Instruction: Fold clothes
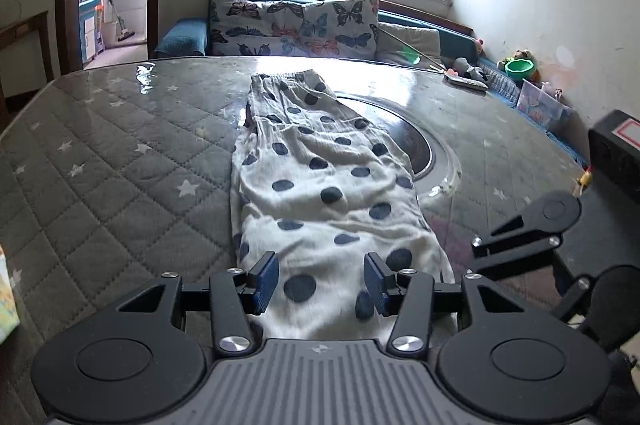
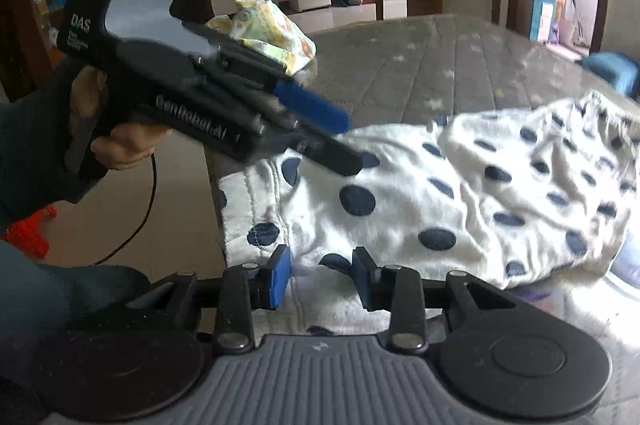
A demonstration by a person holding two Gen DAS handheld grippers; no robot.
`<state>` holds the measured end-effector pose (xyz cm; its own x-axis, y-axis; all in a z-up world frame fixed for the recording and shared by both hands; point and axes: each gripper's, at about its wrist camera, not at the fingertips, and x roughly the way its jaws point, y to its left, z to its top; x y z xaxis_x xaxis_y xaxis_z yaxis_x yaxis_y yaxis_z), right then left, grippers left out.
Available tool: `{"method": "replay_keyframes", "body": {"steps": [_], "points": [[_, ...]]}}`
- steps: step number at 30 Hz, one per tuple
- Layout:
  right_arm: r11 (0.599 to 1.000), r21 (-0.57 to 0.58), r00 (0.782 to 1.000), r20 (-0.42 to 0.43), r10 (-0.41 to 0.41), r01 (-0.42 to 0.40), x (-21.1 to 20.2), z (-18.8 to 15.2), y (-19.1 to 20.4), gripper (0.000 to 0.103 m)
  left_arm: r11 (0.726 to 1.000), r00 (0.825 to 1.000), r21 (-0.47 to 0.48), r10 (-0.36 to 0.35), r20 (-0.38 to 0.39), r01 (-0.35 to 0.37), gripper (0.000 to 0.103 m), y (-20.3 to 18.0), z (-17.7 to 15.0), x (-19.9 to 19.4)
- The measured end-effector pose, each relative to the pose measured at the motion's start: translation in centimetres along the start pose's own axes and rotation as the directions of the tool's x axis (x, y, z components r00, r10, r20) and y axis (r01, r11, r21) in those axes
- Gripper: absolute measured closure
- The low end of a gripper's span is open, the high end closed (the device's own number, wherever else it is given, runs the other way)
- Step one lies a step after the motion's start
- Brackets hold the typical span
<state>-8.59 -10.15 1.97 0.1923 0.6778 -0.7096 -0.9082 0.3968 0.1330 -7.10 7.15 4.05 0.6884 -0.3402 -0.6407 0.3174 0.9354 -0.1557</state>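
Note:
White trousers with dark blue dots (image 1: 320, 181) lie lengthwise on the table, waistband at the far end, folded into one long strip. My left gripper (image 1: 322, 283) is open just above the near hem, its blue pads either side of the cloth. The same trousers show in the right wrist view (image 2: 460, 201). My right gripper (image 2: 322, 279) is open at the hem near the table's edge, holding nothing. The left gripper's body (image 2: 192, 81) appears in the right wrist view, held in a hand, its blue fingers (image 2: 312, 107) over the cloth. The right gripper's linkage (image 1: 536, 225) shows in the left wrist view.
The table has a grey quilted star cover under glass (image 1: 112, 161) and a round inset (image 1: 424, 145) partly under the trousers. A folded patterned cloth (image 2: 272, 33) lies at the table's far side. A butterfly-print cushion (image 1: 296, 29) and toys (image 1: 518, 65) sit on a bench behind.

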Motion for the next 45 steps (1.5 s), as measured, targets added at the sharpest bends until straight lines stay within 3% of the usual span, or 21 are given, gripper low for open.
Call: {"method": "replay_keyframes", "body": {"steps": [6, 12, 17, 30, 45], "points": [[0.992, 0.122, 0.999, 0.023, 0.04, -0.042, -2.6, 1.1, -3.3, 0.063, 0.999, 0.999, -0.032, -0.03, 0.018, 0.031, 0.049, -0.1, 2.0, 1.3], [0.969, 0.242, 0.996, 0.05, -0.07, 0.056, -6.3, 3.3, -9.7, 0.061, 0.996, 0.997, -0.052, -0.075, -0.013, 0.074, 0.047, -1.0, 2.4, 3.4], [0.939, 0.308, 0.98, 0.072, -0.184, 0.154, -7.7, 5.7, -15.3, 0.059, 0.995, 0.995, -0.047, -0.094, -0.038, 0.092, 0.044, -1.8, 2.3, 4.7], [0.85, 0.418, 0.927, 0.047, -0.371, 0.319, -5.2, 8.6, -25.7, 0.047, 0.995, 0.99, -0.043, -0.095, -0.108, 0.091, 0.042, -2.1, 2.6, 7.9], [0.786, 0.503, 0.902, 0.028, -0.431, 0.36, -2.3, 7.7, -32.5, 0.046, 0.994, 0.987, -0.066, -0.097, -0.128, 0.09, 0.038, -1.6, 2.7, 8.3]]}}
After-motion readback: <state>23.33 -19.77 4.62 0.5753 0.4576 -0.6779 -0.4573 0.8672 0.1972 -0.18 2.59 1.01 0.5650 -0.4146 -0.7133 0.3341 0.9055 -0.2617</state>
